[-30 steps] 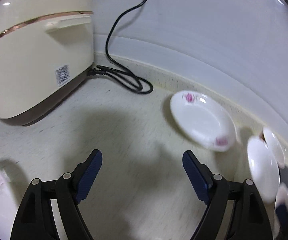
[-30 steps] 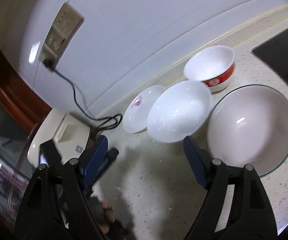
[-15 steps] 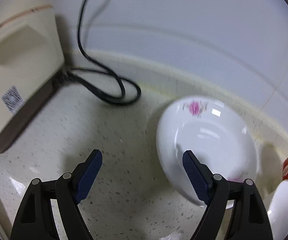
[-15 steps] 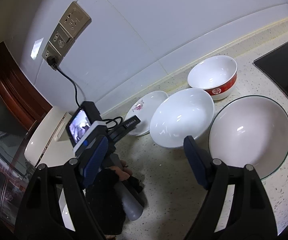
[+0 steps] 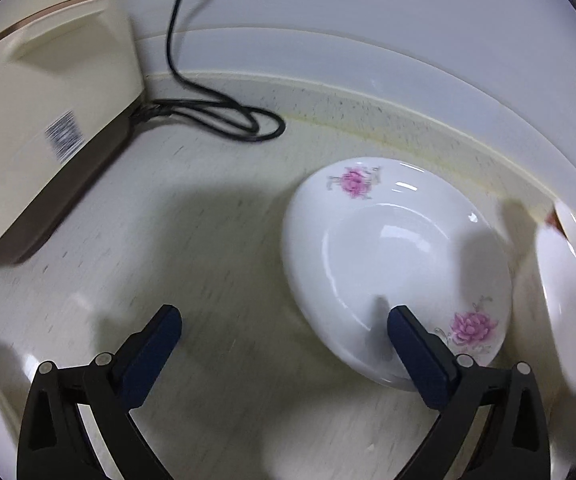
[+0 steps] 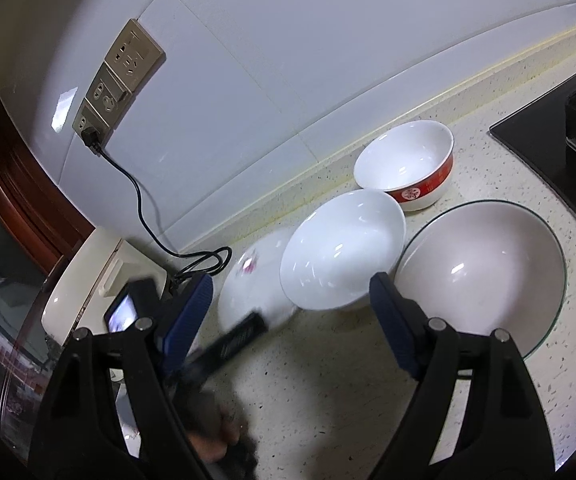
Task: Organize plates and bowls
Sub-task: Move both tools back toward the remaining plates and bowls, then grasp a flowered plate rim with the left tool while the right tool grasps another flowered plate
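Closer now than a second ago, the left claw [image 5: 284, 334], wide open and empty, has its right finger over the white shallow porcelain plate with pink flowers [image 5: 397, 256] near the surface's back edge. Right claw [image 6: 288, 308] hangs open, empty, farther away.

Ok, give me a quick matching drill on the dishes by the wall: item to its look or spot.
Items:
1. flowered plate
2. red-band bowl
3. plain white bowl
4. big bowl

Descriptions:
A. green rim, nearest the stove
B. pink flowers on the rim, under the left gripper's right finger
C. closest to the wall
D. between the plate and the big bowl

Pairs: 1-B, 2-C, 3-D, 4-A
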{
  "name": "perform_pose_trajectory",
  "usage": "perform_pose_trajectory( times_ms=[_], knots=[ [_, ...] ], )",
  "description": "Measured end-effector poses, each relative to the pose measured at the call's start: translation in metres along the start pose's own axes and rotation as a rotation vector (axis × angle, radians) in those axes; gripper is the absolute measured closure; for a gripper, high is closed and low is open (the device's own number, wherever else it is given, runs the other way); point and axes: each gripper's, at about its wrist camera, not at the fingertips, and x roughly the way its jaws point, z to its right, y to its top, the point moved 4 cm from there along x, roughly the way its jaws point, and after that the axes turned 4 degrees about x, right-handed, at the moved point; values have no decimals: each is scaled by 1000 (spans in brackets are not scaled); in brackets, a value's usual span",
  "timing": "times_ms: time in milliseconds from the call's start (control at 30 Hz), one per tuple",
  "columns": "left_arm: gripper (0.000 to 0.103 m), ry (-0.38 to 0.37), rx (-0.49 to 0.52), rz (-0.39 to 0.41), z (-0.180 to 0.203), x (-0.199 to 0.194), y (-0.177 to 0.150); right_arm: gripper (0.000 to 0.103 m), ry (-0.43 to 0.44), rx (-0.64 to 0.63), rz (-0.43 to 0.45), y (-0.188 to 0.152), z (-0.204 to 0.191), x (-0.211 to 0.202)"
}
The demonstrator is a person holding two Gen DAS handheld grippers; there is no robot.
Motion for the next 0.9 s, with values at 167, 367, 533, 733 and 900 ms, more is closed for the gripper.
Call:
perform_pose_trajectory(
  times_ms=[167,367,533,733,900],
  knots=[
    [0,-36,49,3,-4,-25,-33,20,5,-22,-3,-3,-3,2],
    [0,-197,176,14,8,-56,-65,20,33,-65,-44,-5,-9,5],
    [0,-331,187,14,10,-63,-69,20,80,-97,-80,-8,-9,-2],
    [0,-310,72,91,-10,-74,-58,48,67,-102,-160,-21,0,7],
    [2,-299,2,77,-22,-63,-51,51,6,-160,-209,-36,-4,20]
  ],
)
